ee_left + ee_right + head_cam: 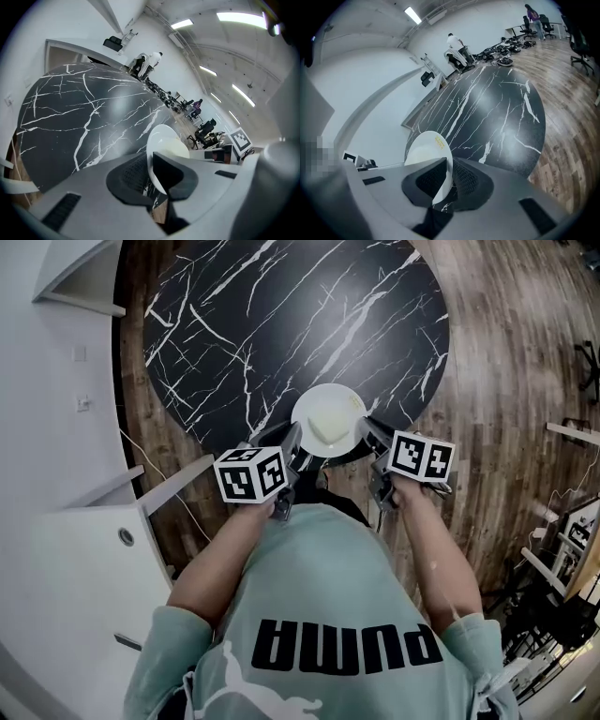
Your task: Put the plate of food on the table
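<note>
Teal shirt nearest, forearms reaching ahead. White plate with pale food hangs between both grippers, over near edge of black marble table. Its left rim is pinched by left gripper, its right rim by right gripper. Contact with tabletop unclear.

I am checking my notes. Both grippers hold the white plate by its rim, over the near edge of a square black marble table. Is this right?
Not quite: the head view shows the table is round, not square. The rest holds: the left gripper and the right gripper each clamp the white plate by its rim, over the table's near edge.
</note>
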`<act>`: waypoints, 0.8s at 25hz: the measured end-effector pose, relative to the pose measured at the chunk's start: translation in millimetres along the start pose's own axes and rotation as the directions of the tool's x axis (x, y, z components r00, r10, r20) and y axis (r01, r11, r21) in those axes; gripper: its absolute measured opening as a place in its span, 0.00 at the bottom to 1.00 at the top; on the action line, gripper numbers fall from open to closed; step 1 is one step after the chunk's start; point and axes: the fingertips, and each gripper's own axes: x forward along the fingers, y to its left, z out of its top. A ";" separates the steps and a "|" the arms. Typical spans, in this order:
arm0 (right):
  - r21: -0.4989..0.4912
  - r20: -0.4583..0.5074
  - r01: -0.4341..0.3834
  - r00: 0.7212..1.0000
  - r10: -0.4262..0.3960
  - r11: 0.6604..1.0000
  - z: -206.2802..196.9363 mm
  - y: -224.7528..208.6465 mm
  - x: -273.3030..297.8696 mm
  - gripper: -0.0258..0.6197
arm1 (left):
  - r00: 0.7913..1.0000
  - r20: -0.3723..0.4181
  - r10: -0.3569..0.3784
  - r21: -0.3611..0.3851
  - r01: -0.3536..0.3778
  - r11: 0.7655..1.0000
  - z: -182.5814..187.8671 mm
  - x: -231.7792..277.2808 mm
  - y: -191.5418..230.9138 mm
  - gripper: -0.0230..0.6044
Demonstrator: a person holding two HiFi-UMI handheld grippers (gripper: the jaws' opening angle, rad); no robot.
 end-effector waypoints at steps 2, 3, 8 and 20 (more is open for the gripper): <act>0.016 -0.005 0.014 1.000 -0.014 1.000 2.9 -7.4 6.6 0.11 | 1.000 -0.023 0.001 0.008 -0.001 1.000 1.7 9.8 3.4 0.11; 0.021 -0.008 0.022 1.000 -0.021 1.000 4.5 -10.8 9.8 0.10 | 0.999 -0.034 0.001 0.012 0.000 1.000 2.5 14.6 5.3 0.11; 0.030 -0.024 0.063 0.998 -0.062 0.998 12.3 -24.6 24.8 0.11 | 0.996 -0.084 -0.002 0.022 0.004 1.000 5.8 35.5 14.4 0.11; 0.030 -0.059 0.138 0.989 -0.136 0.990 21.3 -47.5 46.8 0.11 | 0.986 -0.169 0.003 0.080 0.011 0.997 12.1 70.0 26.4 0.12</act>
